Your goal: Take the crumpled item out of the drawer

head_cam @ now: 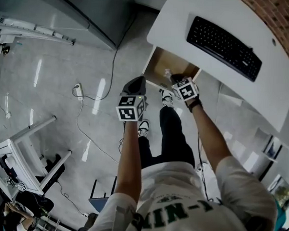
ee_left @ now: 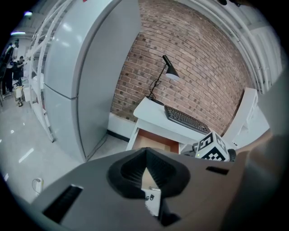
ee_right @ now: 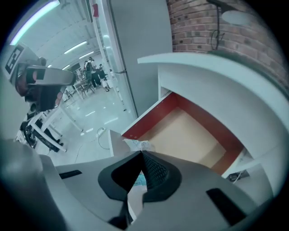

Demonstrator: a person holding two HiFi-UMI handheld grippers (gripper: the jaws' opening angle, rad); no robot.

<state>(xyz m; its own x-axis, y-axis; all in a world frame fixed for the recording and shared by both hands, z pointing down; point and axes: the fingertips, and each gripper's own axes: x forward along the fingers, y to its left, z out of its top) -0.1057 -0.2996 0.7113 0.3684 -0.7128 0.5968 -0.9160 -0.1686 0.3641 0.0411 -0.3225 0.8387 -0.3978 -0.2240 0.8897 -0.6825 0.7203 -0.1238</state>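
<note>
Two grippers nearest, held out side by side over the grey floor. Left gripper: fingers shut tip to tip, nothing pinched between them as far as can be told; simply hangs beside the other. Right gripper: fingers closed on the crumpled item, a whitish, wrinkled wad poking out just past the tips, with a bluish scrap showing in the gap behind them. Hangs at the front edge of the open drawer, apparently above it; whether wholly clear of the front panel cannot be told. Judged light as paper or thin film: soft, springy, easily squashed, no weight to fight and nothing to break. Apt to slide or tear loose if nipped only by a stray flap, so best taken across the thick middle of the wad and pinched firmly. Worth minding any trailing edge near the drawer's red side wall. Further off, the drawer's pale bottom, bare where visible, its near corner hidden behind the gripper. Above it, the white tabletop with a black keyboard, well apart from both grippers. Farthest back, a desk lamp against the brick wall.
</note>
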